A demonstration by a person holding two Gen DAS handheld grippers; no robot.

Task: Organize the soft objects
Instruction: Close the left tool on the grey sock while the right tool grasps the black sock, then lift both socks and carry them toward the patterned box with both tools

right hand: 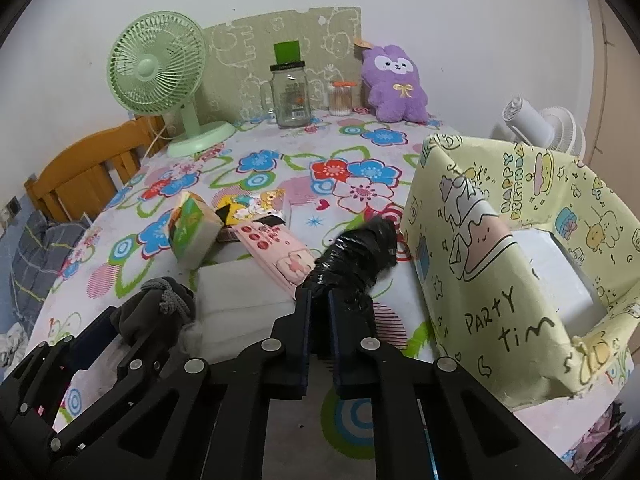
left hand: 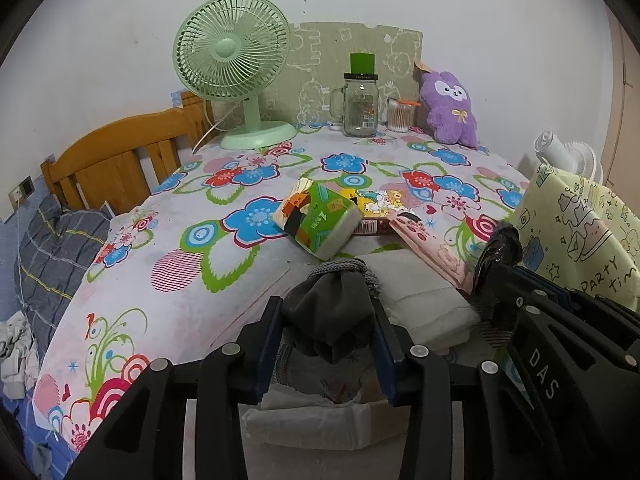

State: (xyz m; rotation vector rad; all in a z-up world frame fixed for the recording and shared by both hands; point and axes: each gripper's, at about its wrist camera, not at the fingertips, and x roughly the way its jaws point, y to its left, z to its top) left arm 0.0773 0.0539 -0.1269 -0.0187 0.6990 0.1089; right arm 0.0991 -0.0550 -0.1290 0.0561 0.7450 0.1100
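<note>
The desk (right hand: 280, 184) wore a thin flowery cloth, smooth and a bit wrinkled. On its right side stood the box (right hand: 500, 264), big and open on top, wrapped in pale yellow paper with party drawings. It looked stiff, with a white inside.

A flat stack of white pads (left hand: 420, 300) lay near the front edge, soft and puffy. Next to them were a green tissue pack (left hand: 320, 220), squashy with square corners, and a pink pack (left hand: 424, 252), long and thin.

The left gripper (left hand: 328, 320) had its fingers squeezed on a grey cloth (left hand: 332, 312), which was floppy and knitted, with a twisted cord on top. It was held just above the pads.

The right gripper (right hand: 320, 316) had its fingers almost shut, pinching the end of a black roll (right hand: 356, 256). The roll was shiny and crinkly, like a bundle of plastic bags. It stuck out over the desk, just beside the box.

I think the step was to put these soft things in the box. To do it well, each one had to be lifted over the tall paper wall first. The roll was slippery, so the pinch needed to stay firm. The cloth hung down, so it needed to go high enough not to catch.
</note>
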